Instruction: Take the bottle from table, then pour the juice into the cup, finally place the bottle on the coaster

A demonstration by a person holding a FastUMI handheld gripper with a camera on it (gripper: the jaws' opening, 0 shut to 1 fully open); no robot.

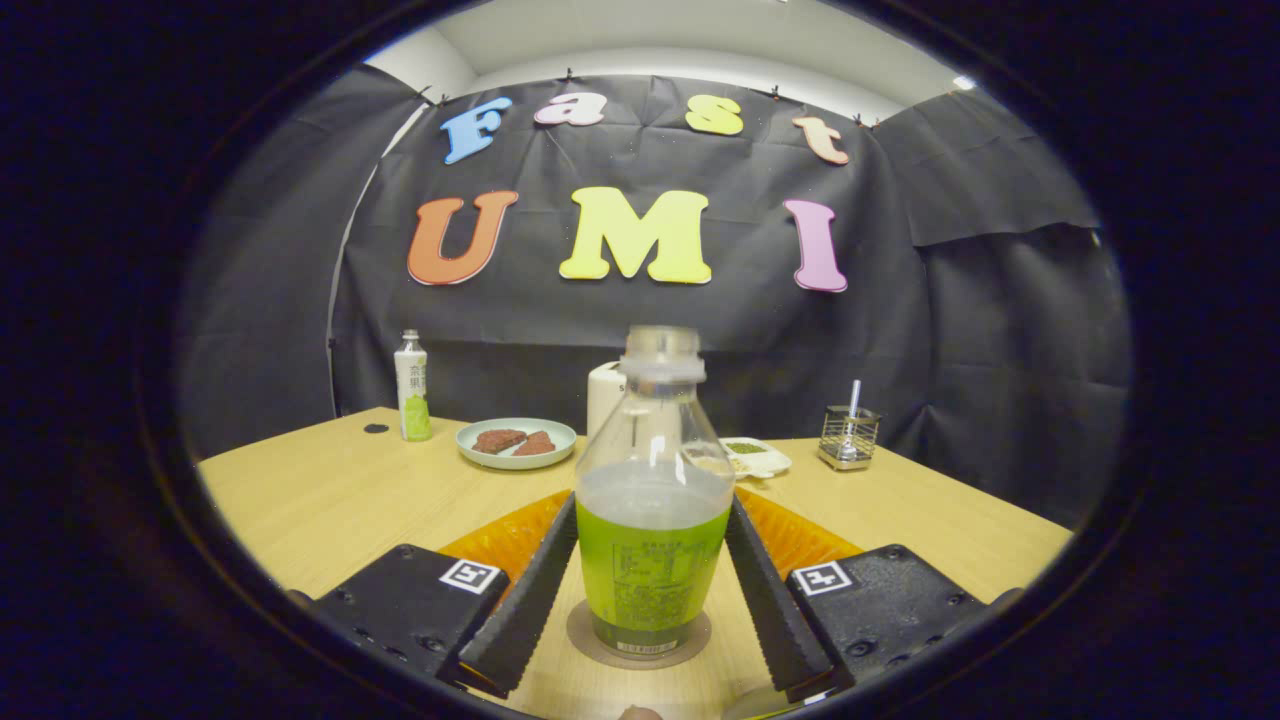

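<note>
Closest in, the gripper point(652, 590) has its two ridged fingers point(528, 600) angled up either side of a clear plastic bottle point(652, 500) with green juice in its lower half and a green label wrapped round that part. Each finger lies along a flank of the bottle, touching or nearly so; whether they are actually pressing on it I cannot tell. The bottle stands upright on a round brownish coaster point(600, 640) that lies flat on the pale wooden table point(330, 500), and its neck is clear and carries no cap that I can make out. Just behind the bottle and the fingers, an orange ribbed mat point(500, 535) spreads out to both sides on the tabletop. Farther back, toward the left, a pale green round plate point(516, 443) holds two reddish-brown slabs of food point(515, 441). Partly hidden behind the bottle's shoulder stands a white cylindrical container point(603, 395), and to the right of the bottle a small white dish point(757, 456) holds something green. Beyond that, further right, sits a small wire-mesh holder point(849, 436) with a metal utensil standing in it. At the far left of the table stands a second, slimmer bottle point(411, 386) with a white label and green at its base, a small dark spot point(376, 428) on the wood beside it.
</note>
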